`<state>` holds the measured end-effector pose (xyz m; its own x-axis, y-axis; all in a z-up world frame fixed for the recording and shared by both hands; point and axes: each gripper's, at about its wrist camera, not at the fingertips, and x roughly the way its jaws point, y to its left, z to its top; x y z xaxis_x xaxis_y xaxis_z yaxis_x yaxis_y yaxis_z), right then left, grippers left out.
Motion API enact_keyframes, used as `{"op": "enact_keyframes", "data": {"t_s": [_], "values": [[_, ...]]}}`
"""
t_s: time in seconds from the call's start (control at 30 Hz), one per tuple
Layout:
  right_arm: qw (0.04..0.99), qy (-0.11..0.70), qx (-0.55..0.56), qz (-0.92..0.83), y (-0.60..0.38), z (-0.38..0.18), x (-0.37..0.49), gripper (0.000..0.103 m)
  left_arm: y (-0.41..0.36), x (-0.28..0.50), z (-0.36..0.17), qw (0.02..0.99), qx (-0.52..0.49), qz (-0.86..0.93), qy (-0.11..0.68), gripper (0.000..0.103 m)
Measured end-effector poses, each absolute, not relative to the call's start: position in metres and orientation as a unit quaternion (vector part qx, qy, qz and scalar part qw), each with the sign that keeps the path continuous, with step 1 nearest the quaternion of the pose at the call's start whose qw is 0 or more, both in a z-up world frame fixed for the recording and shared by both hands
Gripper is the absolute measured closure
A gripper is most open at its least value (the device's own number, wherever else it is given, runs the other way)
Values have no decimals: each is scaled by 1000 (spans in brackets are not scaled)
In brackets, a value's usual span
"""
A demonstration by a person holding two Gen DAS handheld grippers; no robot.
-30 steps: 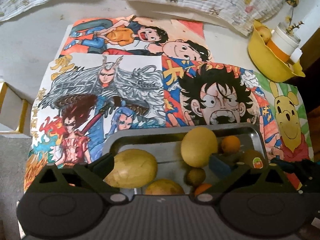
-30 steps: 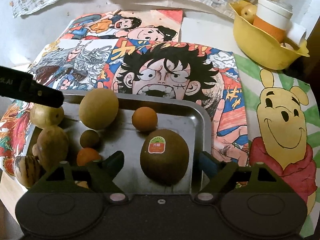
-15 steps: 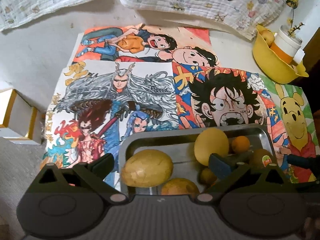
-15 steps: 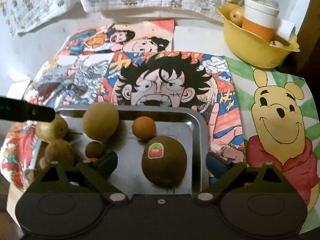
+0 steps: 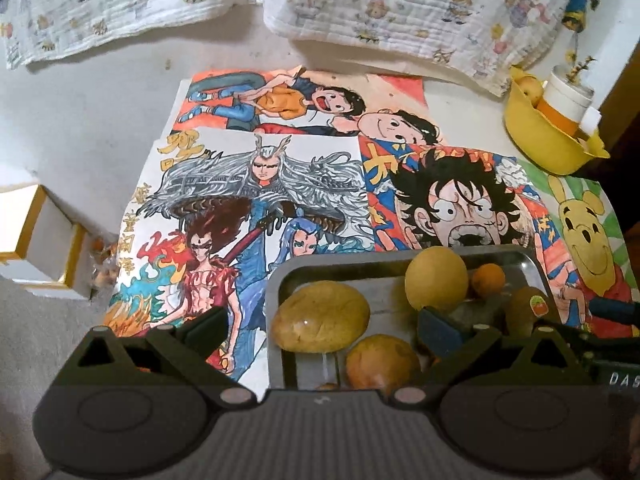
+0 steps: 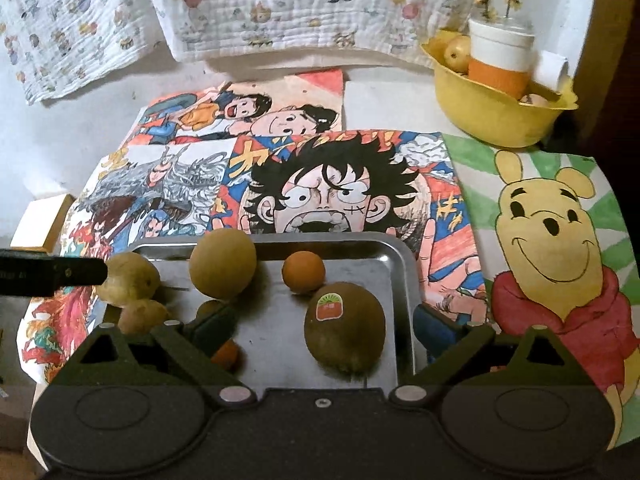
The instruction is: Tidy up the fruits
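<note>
A steel tray (image 6: 402,280) (image 5: 280,292) holds several fruits: a stickered kiwi (image 6: 345,327) (image 5: 528,309), a small orange (image 6: 303,272) (image 5: 487,280), a round yellow-brown fruit (image 6: 222,262) (image 5: 436,279), a yellow mango (image 5: 320,317) (image 6: 127,278) and a smaller fruit (image 5: 380,362) (image 6: 142,315). My right gripper (image 6: 324,326) is open, above the near edge of the tray, with the kiwi between its fingers and untouched. My left gripper (image 5: 320,324) is open over the tray's left end, around the mango.
The tray lies on cartoon drawings (image 6: 328,196) covering a white table. A yellow bowl (image 6: 496,112) (image 5: 548,140) with a cup and fruit stands at the back right. A white box (image 5: 36,248) sits at the left. Printed cloths (image 6: 280,4) hang behind.
Both grippers have pulled back and up from the tray, so more of the table and cloths shows. The fruits have not moved. Both stay open.
</note>
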<state>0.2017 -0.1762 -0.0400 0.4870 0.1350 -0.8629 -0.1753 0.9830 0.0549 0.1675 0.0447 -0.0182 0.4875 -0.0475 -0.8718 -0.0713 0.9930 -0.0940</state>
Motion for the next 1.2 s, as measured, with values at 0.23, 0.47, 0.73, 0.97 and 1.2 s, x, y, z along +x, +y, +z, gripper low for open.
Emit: {"op": "enact_keyframes", "data": {"t_s": [0.23,0.47,0.73,0.97,1.2], "values": [[876,476,-8,75,-175,-29,186,6,47,152,-15,867,-58,4,495,1],[888,454,0,74,-175,-16,170,6,48,135,-10,879,-54,1,474,1],[901,426,0,86,-174,1,150,6,47,119,-5,888,-54,-2,457,1],[907,409,-3,98,-173,6,144,6,43,111,0,894,-46,-2,445,1],[908,400,-6,124,-175,10,143,6,44,102,2,897,-51,12,439,1]]}}
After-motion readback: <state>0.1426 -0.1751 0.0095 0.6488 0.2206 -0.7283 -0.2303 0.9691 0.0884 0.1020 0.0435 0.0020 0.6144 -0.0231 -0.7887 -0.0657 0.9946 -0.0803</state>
